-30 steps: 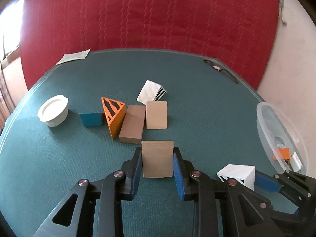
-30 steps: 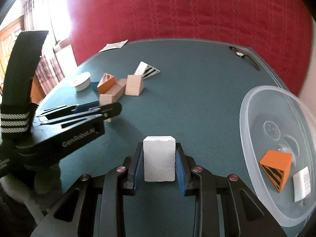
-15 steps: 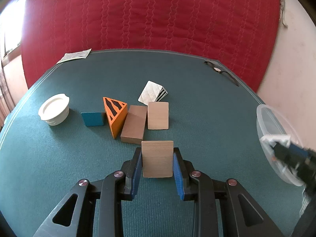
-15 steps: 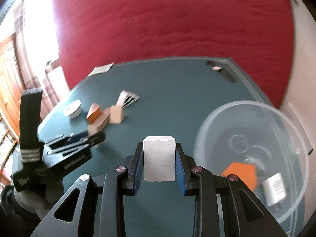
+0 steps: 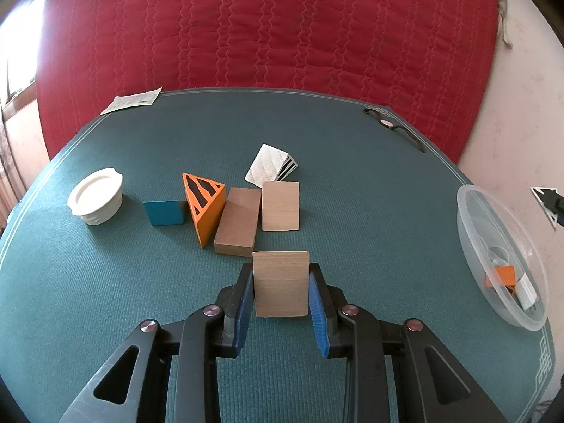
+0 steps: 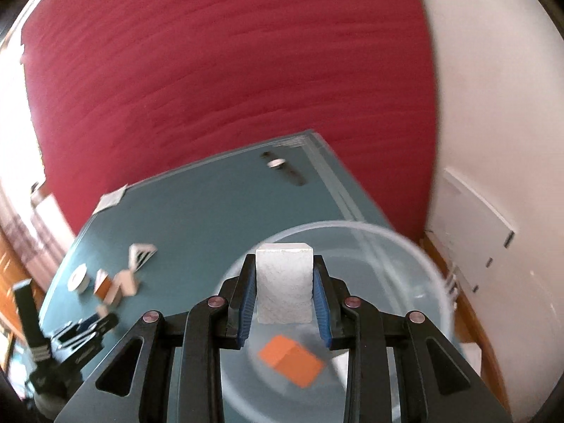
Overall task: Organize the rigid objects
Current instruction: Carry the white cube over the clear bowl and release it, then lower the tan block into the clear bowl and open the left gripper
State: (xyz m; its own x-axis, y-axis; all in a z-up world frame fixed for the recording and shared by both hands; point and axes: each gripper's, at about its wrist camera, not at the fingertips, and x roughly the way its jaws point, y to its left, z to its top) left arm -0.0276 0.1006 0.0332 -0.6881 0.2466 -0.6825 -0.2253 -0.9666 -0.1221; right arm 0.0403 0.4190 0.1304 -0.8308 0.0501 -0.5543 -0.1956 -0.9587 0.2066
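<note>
The left tongs (image 5: 281,294) are clamped on a pale wooden block (image 5: 281,283), held upright between the blue pads just above the green worktop (image 5: 105,299). Straight ahead of them lies the rest of the pile: a dark brown block (image 5: 237,221) and a lighter wooden block (image 5: 281,205) side by side and touching, an orange wedge with black stripes (image 5: 204,206) leaning against the brown one's left side, and a small blue block (image 5: 165,212) just left of that. Further left sits a white round lid (image 5: 96,201), and beyond the wooden blocks a white wedge with striped ends (image 5: 270,168) lies tilted. Far ahead to the right a wristwatch (image 5: 389,124) rests near the worktop's edge, and a paper slip (image 5: 131,100) lies at the far left corner.

Well off to the right of the left tongs is a clear plastic bowl (image 5: 472,211) holding an orange block (image 5: 500,276) and something white that I cannot identify.

The right tongs (image 6: 283,290) grip a white block (image 6: 284,282) and hang over that same bowl (image 6: 405,246), whose orange block (image 6: 290,361) shows below them. That view is smeared, but the left tongs (image 6: 102,320) appear low on its left.
</note>
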